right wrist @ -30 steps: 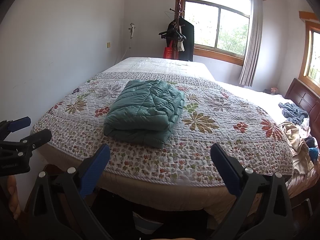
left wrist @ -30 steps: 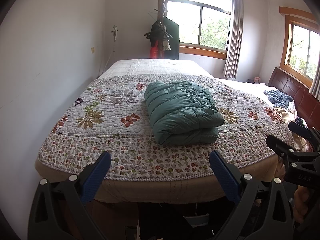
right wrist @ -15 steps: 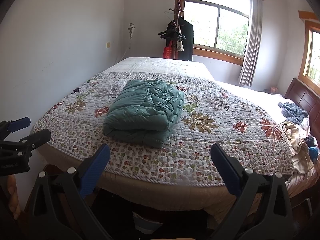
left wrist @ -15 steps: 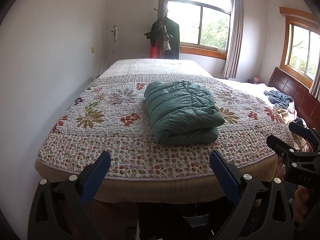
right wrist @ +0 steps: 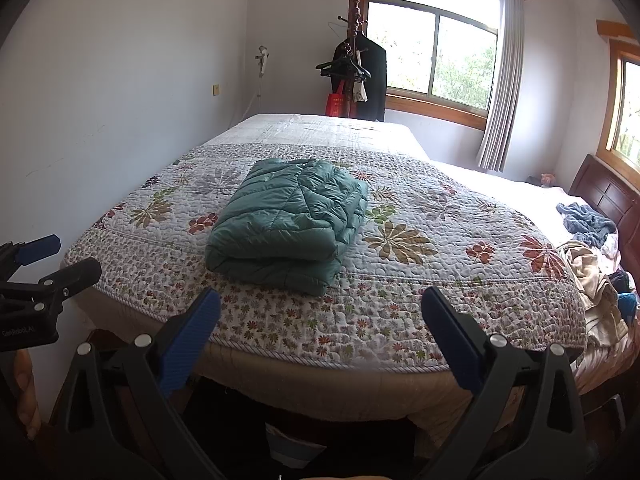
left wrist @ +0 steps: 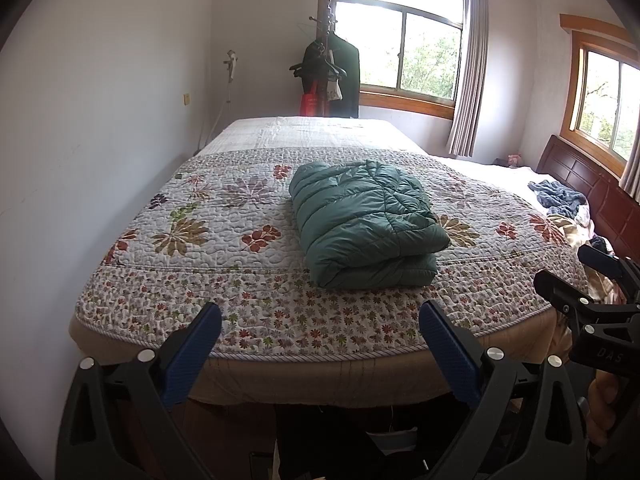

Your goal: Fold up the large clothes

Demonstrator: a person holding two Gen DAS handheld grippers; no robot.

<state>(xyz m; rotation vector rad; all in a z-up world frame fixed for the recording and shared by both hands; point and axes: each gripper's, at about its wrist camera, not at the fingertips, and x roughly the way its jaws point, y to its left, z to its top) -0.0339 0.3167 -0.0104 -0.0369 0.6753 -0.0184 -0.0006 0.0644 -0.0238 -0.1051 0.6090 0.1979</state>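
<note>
Folded jacket (left wrist: 366, 220) on quilted bed (left wrist: 208, 248)

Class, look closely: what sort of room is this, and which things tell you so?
Most likely a home bedroom: a wide bed under a floral quilt, a coat rack hung with clothes, and curtained windows.

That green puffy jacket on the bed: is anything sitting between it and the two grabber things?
Nothing visible. Only bare floral quilt lies between the folded green jacket and the open left gripper and right gripper, both held back off the bed's edge.

One folded jacket (left wrist: 366, 220), two grippers, perhaps three loose garments.
</note>
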